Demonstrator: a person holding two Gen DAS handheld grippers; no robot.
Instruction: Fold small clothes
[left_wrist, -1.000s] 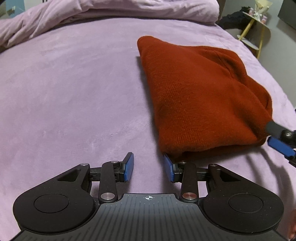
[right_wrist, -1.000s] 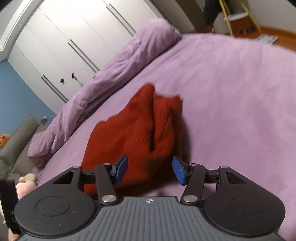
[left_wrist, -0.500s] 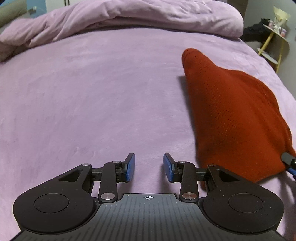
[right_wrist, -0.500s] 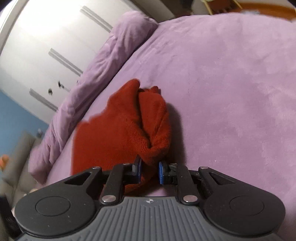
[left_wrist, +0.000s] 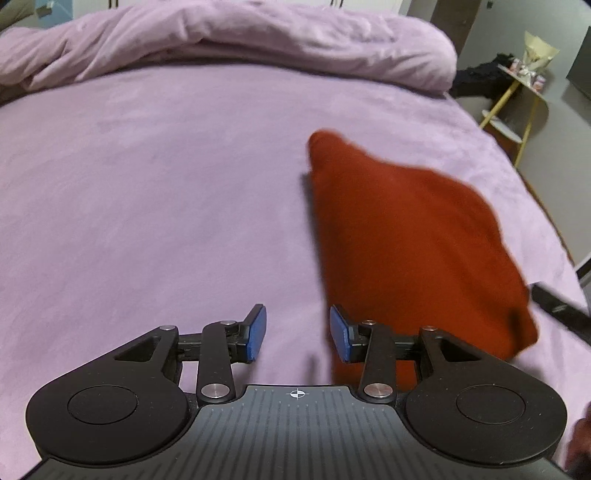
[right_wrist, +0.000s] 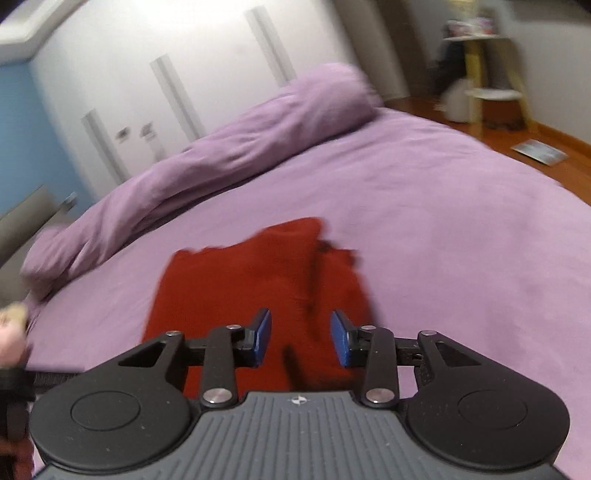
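Note:
A folded rust-red knit garment (left_wrist: 406, 236) lies on the purple bed cover (left_wrist: 147, 192). In the left wrist view it is to the right of my left gripper (left_wrist: 297, 334), which is open and empty over bare cover, its right finger at the garment's near edge. In the right wrist view the garment (right_wrist: 251, 280) lies just ahead of and under my right gripper (right_wrist: 301, 338), which is open and holds nothing. The right gripper's dark tip shows at the right edge of the left wrist view (left_wrist: 557, 306), just past the garment's corner.
A rolled purple duvet (left_wrist: 229, 40) lies along the far edge of the bed. A yellow-legged side table (left_wrist: 517, 99) stands beyond the bed's right side. White wardrobe doors (right_wrist: 177, 74) and wooden floor (right_wrist: 517, 147) lie past the bed.
My right gripper was shut on the garment's corner half a second ago; now it is open and has drawn back. The left gripper has shifted slightly, still open.

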